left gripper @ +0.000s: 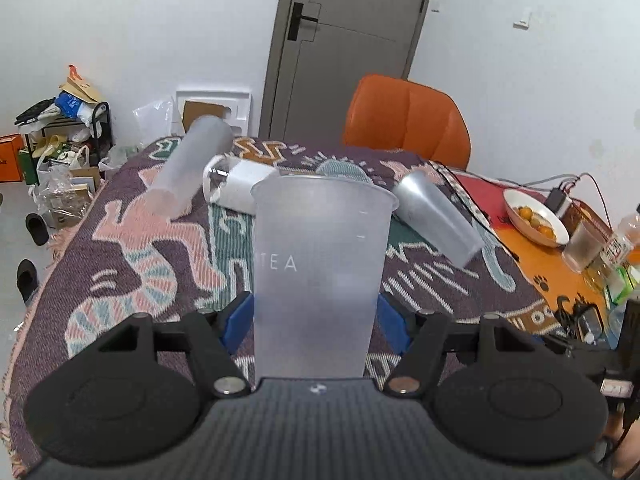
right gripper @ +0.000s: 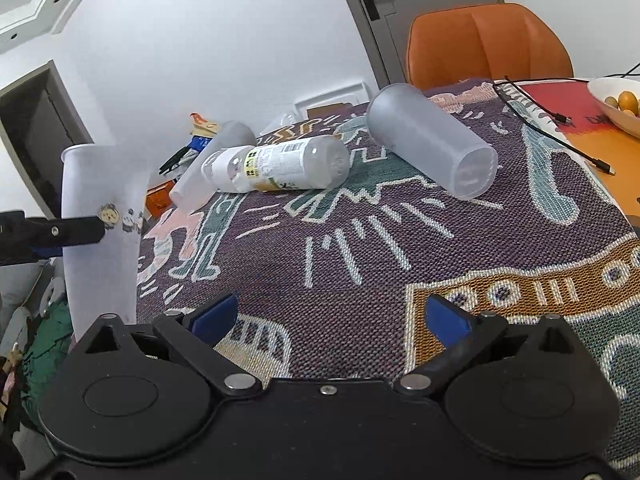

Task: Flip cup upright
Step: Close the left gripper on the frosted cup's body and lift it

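Observation:
My left gripper (left gripper: 316,316) is shut on a frosted plastic cup marked TEA (left gripper: 320,276), held upright with its mouth up. The same cup (right gripper: 102,236) shows at the left edge of the right wrist view, with the left gripper's finger (right gripper: 72,232) against it. Two more frosted cups lie on their sides on the patterned cloth: one at the far left (left gripper: 188,164) (right gripper: 212,160) and one at the right (left gripper: 436,216) (right gripper: 432,144). My right gripper (right gripper: 330,316) is open and empty, low over the cloth.
A plastic bottle with a white label (left gripper: 236,184) (right gripper: 276,166) lies on its side between the fallen cups. An orange chair (left gripper: 404,120) stands behind the table. A bowl of fruit (left gripper: 536,216), a glass (left gripper: 582,246) and cables (right gripper: 552,128) sit at the right.

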`<state>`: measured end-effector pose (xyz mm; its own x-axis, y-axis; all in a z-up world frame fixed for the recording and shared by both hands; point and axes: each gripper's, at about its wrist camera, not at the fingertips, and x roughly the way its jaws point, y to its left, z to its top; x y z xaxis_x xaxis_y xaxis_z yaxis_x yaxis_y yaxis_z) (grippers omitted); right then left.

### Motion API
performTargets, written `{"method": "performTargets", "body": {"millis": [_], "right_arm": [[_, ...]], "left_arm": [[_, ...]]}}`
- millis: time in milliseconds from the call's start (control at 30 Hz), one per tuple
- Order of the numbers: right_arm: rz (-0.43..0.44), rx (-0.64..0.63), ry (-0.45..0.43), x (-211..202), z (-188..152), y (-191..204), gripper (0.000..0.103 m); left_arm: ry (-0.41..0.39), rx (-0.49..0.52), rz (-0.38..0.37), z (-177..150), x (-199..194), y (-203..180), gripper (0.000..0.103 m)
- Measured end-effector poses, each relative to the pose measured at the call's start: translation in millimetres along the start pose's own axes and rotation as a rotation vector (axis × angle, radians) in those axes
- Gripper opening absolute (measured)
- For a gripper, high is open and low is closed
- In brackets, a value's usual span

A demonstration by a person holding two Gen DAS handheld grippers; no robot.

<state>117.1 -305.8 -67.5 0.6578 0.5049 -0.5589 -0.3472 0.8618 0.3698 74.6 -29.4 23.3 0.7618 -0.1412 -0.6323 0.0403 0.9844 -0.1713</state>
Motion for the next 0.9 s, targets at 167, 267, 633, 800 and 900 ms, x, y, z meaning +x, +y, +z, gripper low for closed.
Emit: {"method": "performTargets", "body": {"millis": [167, 267, 633, 800, 900], "right_arm": [[-0.005, -0.015, 0.005, -1.3, -4.2, 2.8, 0.103], [-0.012, -0.008, 0.014, 2.4, -5.6, 0.5, 0.103], [-0.037, 0.03, 0.032, 8.2, -6.6, -15.4, 0.103], [-0.021, 0.059, 0.039, 9.8, -4.3, -18.7, 0.103], [0.005, 0.069, 0.047, 12.6, -2.9, -16.1, 0.103]], "left_arm": [[0.06, 0.015, -0.023, -14.3, 10.9, -2.9, 0.066], [0.1, 0.036, -0.03, -22.3, 22.6, -6.3, 0.066], [0.172, 0.092, -0.063, -30.9, 72.0, -27.9, 0.067], [0.163, 0.123, -0.084, -28.9, 73.7, -32.5, 0.068], [0.146, 0.1, -0.098, -25.3, 68.6, -26.9, 0.075]]}}
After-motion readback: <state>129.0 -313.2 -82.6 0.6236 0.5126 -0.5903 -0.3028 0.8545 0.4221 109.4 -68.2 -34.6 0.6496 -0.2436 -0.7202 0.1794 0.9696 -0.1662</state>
